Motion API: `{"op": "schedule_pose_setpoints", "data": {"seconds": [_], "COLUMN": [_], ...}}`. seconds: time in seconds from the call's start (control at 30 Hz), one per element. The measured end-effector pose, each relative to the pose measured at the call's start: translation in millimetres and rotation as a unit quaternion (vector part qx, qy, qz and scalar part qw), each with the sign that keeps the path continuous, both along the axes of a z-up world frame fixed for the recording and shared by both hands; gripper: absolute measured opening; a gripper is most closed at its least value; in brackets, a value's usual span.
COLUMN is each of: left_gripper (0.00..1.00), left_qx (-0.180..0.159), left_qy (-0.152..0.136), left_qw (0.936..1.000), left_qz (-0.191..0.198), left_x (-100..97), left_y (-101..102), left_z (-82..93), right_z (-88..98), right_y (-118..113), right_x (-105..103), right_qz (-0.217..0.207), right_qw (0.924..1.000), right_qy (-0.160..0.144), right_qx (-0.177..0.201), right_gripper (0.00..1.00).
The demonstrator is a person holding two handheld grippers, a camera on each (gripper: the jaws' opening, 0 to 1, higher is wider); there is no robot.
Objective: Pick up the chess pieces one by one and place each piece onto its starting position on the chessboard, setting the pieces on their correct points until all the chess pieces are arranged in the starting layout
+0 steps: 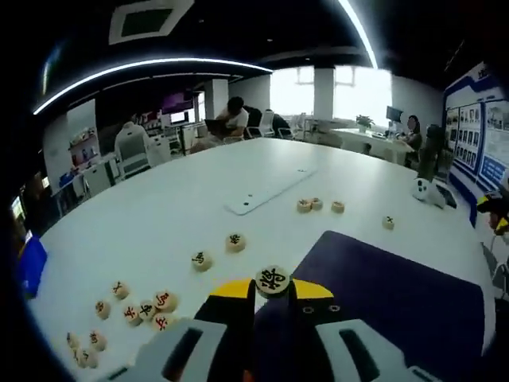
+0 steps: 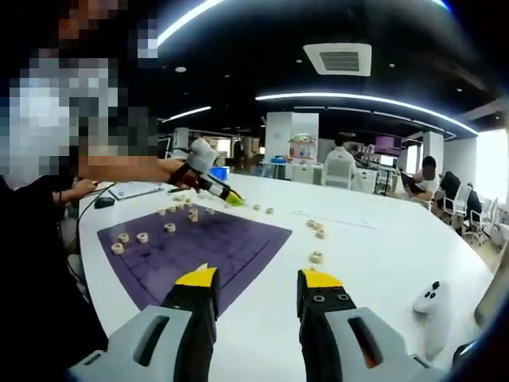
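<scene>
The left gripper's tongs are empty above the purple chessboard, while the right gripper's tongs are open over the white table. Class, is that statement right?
Not quite. The left gripper's tongs are not empty: in the left gripper view they are shut on a round chess piece, held at the edge of the purple chessboard. The rest stands: in the right gripper view the right gripper's tongs are open over the white table.

Right gripper agape above chessboard edge — pieces beyond

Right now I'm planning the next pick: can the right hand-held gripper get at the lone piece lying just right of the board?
Probably yes. The right hand-held gripper is open and empty, and the lone piece lies on bare white table ahead of it, nothing between them.
</scene>
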State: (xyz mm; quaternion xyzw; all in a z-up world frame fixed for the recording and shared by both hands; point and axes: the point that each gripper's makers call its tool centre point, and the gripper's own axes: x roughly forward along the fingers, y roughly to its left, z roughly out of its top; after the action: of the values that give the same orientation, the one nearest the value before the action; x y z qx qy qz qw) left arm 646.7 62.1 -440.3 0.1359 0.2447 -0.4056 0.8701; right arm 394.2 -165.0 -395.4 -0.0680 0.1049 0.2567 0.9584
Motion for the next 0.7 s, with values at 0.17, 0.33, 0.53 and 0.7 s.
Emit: {"op": "schedule_pose_setpoints", "data": {"seconds": [0.17,0.33,0.53,0.7], "left_gripper": [0.19,0.19,0.19,0.19], "left_qx": [-0.017,-0.05,-0.062,-0.072], "left_qy": [-0.014,-0.044,-0.085,-0.089], "left_qw": [0.9995,0.9976,0.9942,0.9917], "left_qz": [-0.023,-0.018,0.02,0.058], "left_x": [-50.4,-96.3,-131.9,-152.6], "left_y": [20.2,56.2,103.7,133.7], "left_z": [21.8,48.7,71.6,75.5], "right_z": [1.0,1.9,2.8,4.9], "right_y": [6.7,9.1,16.4,25.6], "right_x": [2.2,3.2,7.0,9.1], "right_qz": [0.01,0.014,0.022,0.034], "right_qw": [1.0,0.9999,0.9998,0.9994], "right_qy": [-0.002,-0.001,-0.001,-0.002], "right_qx": [-0.001,-0.003,-0.005,-0.01], "right_gripper": [0.4,0.4,0.4,0.4]}}
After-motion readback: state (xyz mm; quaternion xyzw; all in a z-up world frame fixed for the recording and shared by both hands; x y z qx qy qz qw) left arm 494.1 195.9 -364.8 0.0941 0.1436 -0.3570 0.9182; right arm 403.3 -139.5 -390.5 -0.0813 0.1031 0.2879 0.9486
